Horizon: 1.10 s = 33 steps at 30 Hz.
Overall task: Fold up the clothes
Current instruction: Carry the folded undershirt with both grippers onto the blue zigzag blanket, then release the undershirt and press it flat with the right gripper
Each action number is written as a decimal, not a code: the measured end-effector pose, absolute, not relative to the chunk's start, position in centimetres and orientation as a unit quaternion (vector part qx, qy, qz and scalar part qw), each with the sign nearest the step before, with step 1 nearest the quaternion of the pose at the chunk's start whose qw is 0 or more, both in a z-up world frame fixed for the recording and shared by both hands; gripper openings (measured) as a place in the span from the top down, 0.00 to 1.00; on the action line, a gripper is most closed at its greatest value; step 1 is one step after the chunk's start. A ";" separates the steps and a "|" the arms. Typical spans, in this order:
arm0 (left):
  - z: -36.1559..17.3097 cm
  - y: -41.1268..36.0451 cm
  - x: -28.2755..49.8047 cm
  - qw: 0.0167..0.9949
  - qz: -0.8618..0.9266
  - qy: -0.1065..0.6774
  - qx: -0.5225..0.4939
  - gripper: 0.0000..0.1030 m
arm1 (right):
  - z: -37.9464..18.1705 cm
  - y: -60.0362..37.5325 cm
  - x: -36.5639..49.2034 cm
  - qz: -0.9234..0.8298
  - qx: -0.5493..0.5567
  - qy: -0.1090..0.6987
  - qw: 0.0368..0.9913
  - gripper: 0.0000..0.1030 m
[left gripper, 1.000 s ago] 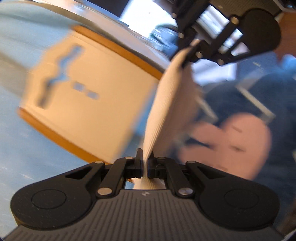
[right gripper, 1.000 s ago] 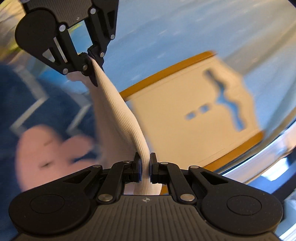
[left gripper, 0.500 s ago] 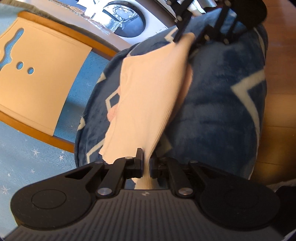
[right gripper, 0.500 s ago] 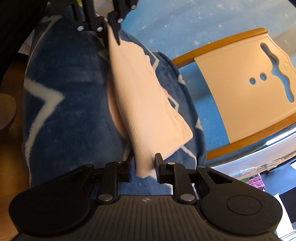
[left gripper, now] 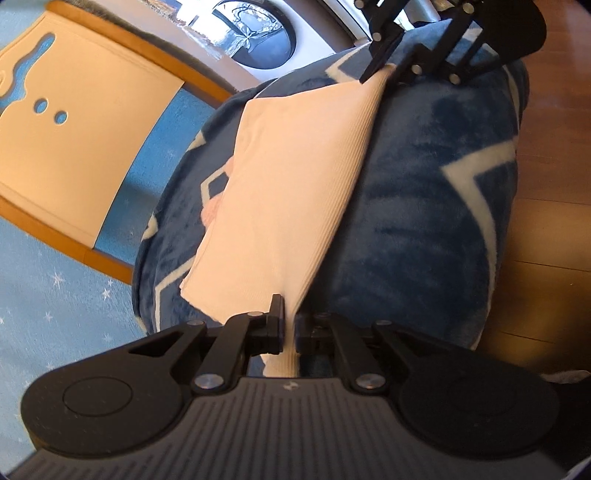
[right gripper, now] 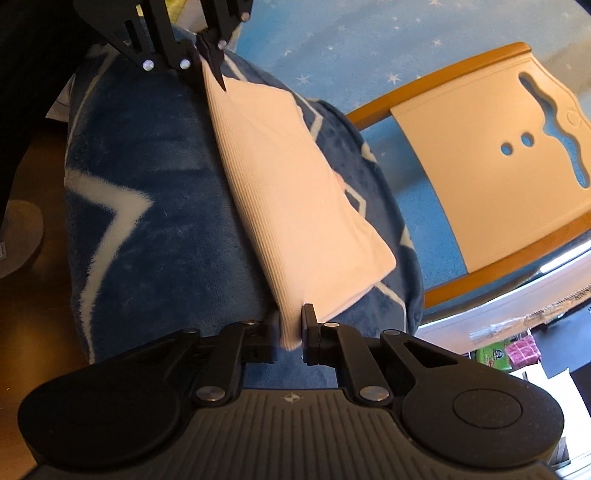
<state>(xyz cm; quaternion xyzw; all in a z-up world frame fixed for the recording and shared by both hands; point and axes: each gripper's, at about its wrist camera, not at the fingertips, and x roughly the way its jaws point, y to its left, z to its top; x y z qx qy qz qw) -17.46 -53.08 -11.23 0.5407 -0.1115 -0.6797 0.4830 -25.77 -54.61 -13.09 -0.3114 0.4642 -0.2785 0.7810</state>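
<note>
We see a blue blanket [left gripper: 424,206] with white stars spread over wooden floor [left gripper: 554,155] beside a starry blue rug [right gripper: 332,40]. On it lies the folded cream garment [left gripper: 295,177], nearer the blanket's rug-side edge. Our left gripper [left gripper: 290,325] pinches one end; our right gripper [right gripper: 291,328] stands with jaws parted loosely around the other end. Only the left view shows a washing machine door [left gripper: 255,33].

Warm, bright daylight fills both sharp views, with strong fisheye bending and dark corners at the edges.
</note>
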 end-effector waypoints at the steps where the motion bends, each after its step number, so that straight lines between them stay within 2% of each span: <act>1: -11.0 -52.8 -17.2 0.483 -0.683 -0.106 0.537 0.94 | -12.9 -54.6 -26.0 -0.283 -0.304 0.464 0.783 0.87; 7: -9.8 -50.6 -14.8 0.511 -0.689 -0.065 0.510 0.94 | -11.7 -53.9 -27.2 -0.311 -0.246 0.453 0.798 0.85; 13: -7.6 -51.1 -13.3 0.572 -0.697 0.010 0.433 0.94 | -7.8 -54.9 -27.7 -0.339 -0.051 0.343 0.875 0.84; 17: -6.9 -52.8 -13.3 0.588 -0.703 0.054 0.397 0.94 | -6.5 -57.5 -27.1 -0.343 0.065 0.290 0.891 0.84; 19: -7.0 -53.3 -13.4 0.592 -0.701 0.069 0.393 0.94 | -6.7 -58.8 -26.4 -0.340 0.099 0.285 0.891 0.80; 22: -7.7 -53.5 -13.3 0.587 -0.697 0.079 0.406 0.94 | -7.7 -59.9 -25.6 -0.329 0.135 0.323 0.877 0.80; 29: -6.9 -55.0 -13.4 0.590 -0.709 0.102 0.372 0.94 | -6.4 -61.2 -23.3 -0.306 0.141 0.270 0.902 0.80; 33: -8.5 -56.0 -14.8 0.567 -0.710 0.099 0.407 0.94 | -8.5 -63.6 -19.7 -0.270 0.158 0.328 0.891 0.81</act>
